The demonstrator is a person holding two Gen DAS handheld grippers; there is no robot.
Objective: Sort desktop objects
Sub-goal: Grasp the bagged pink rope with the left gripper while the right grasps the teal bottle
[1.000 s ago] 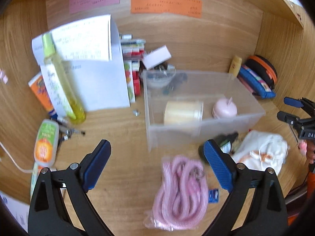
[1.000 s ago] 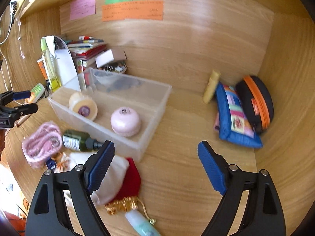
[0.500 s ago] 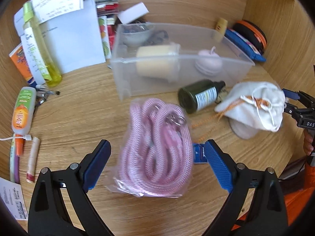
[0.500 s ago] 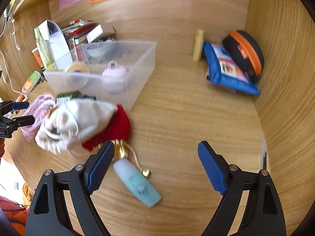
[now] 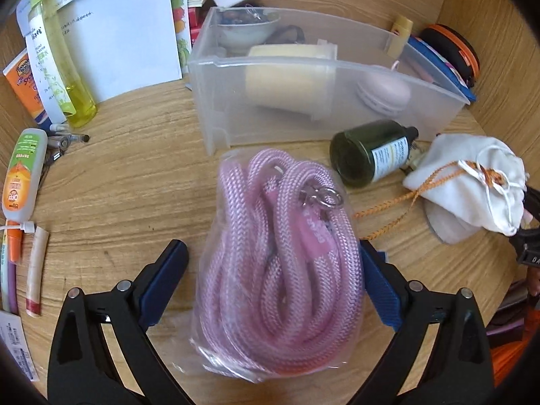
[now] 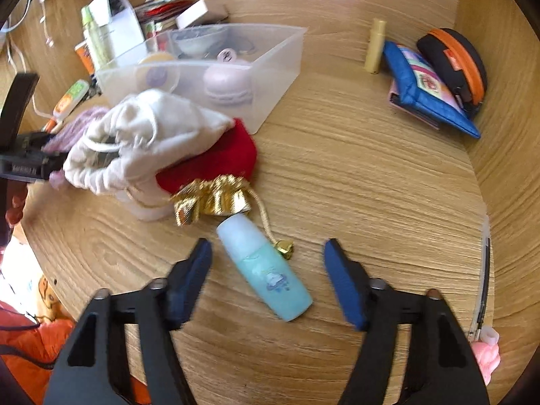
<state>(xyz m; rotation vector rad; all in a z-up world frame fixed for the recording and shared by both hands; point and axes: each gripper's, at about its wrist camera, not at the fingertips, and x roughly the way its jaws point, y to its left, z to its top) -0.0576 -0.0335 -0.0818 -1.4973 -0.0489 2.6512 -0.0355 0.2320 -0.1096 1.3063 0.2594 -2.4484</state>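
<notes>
My left gripper (image 5: 273, 270) is open, its blue pads on either side of a pink rope coil in a clear bag (image 5: 283, 270) lying on the wooden desk. My right gripper (image 6: 268, 263) is open around a light blue bottle (image 6: 266, 273) lying on the desk. A clear plastic bin (image 5: 337, 101) behind the rope holds a tape roll, a pink round case and a bowl; the bin also shows in the right wrist view (image 6: 270, 67). A white drawstring pouch (image 6: 145, 135) lies on a red and gold pouch (image 6: 216, 165).
A dark green bottle (image 5: 371, 155) lies by the bin. Yellow spray bottle (image 5: 57, 64), tubes (image 5: 22, 175) and papers crowd the left. A blue pouch (image 6: 428, 91), an orange-black case (image 6: 455, 60) and a yellow tube (image 6: 374, 47) sit at the right by the wall.
Both grippers have come down and forward: the left now straddles the pink rope bag, the right now straddles the light blue bottle and its fingers have narrowed a little.
</notes>
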